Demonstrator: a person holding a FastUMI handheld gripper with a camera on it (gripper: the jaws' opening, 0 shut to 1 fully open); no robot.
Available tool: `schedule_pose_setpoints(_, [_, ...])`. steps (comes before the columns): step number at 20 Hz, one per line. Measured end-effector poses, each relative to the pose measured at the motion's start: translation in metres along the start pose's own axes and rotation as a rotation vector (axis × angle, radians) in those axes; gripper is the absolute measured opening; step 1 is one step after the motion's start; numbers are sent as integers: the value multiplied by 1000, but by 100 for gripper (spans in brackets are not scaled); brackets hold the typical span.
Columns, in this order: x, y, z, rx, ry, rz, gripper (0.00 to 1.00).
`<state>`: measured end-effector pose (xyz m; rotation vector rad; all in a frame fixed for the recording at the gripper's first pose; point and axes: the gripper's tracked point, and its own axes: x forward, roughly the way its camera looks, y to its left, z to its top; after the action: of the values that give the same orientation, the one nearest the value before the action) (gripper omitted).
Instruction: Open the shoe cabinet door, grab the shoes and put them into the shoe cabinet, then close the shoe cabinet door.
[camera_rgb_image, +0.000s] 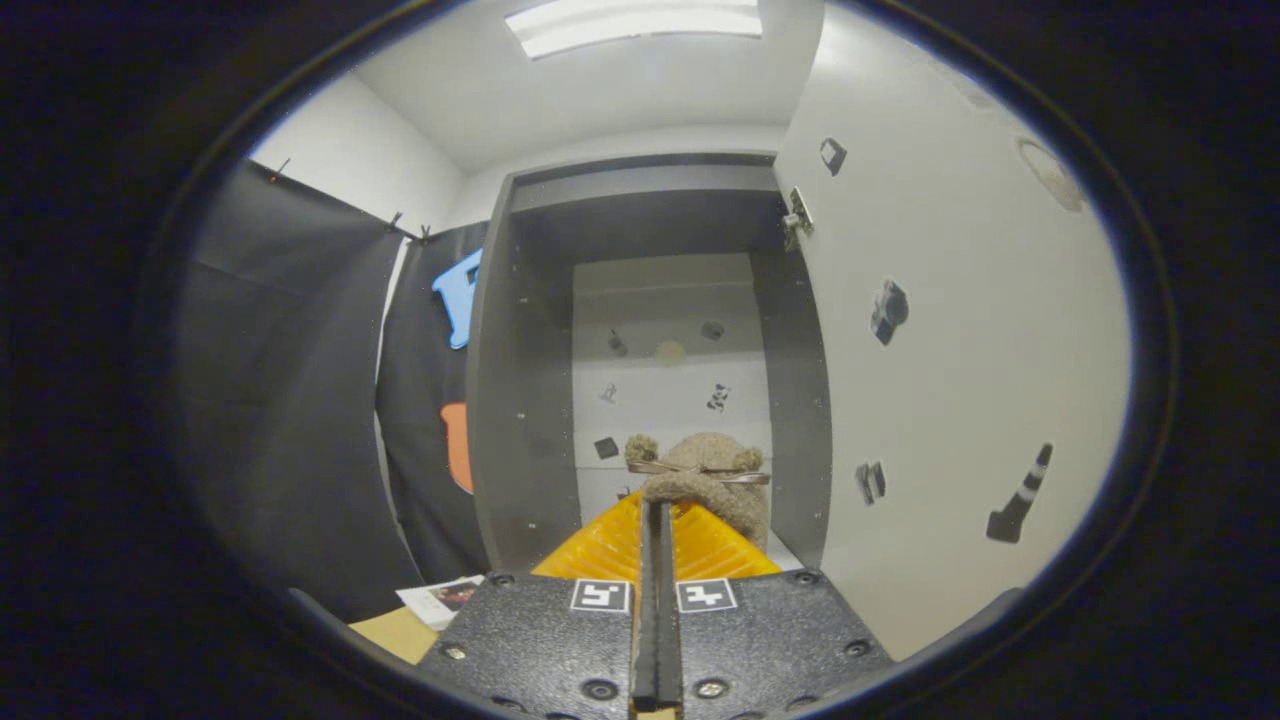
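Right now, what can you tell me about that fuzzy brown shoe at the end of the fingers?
The shoe is a brown, plush-looking slipper with a fleecy surface, two small round bumps like ears on top and a thin ribbon bow tied across it. It sits right at the tips of the fingers, which are drawn close together on it and seem to pinch it. It is held up in front of the open cabinet, with the open door to its right. Its sole and far side are hidden.
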<state>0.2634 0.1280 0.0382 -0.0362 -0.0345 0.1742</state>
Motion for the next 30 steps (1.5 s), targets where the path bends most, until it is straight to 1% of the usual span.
schedule_pose_setpoints(2, [24, 1, 13, -12, 7, -4, 4])
schedule_pose_setpoints(5, [70, -5, 21, -78, 8, -27, 4])
schedule_pose_setpoints(8, [110, -10, 13, -128, 15, -73, 4])
schedule_pose_setpoints(11, [145, -18, 2, -218, 14, -105, 4])
schedule_pose_setpoints(14, [172, -23, -21, -243, 43, -127, 4])
schedule_pose_setpoints(17, [193, -28, -43, -267, 62, -103, 4])
schedule_pose_setpoints(20, [213, -36, -71, -299, 93, -99, 4])
schedule_pose_setpoints(23, [232, -52, -99, -407, 121, -118, 4])
schedule_pose_setpoints(25, [240, -60, -121, -452, 152, -119, 4])
schedule_pose_setpoints(27, [245, -66, -153, -453, 228, -118, 4])
schedule_pose_setpoints(28, [247, -69, -167, -432, 280, -111, 4])
schedule_pose_setpoints(30, [250, -67, -175, -330, 315, -99, 4])
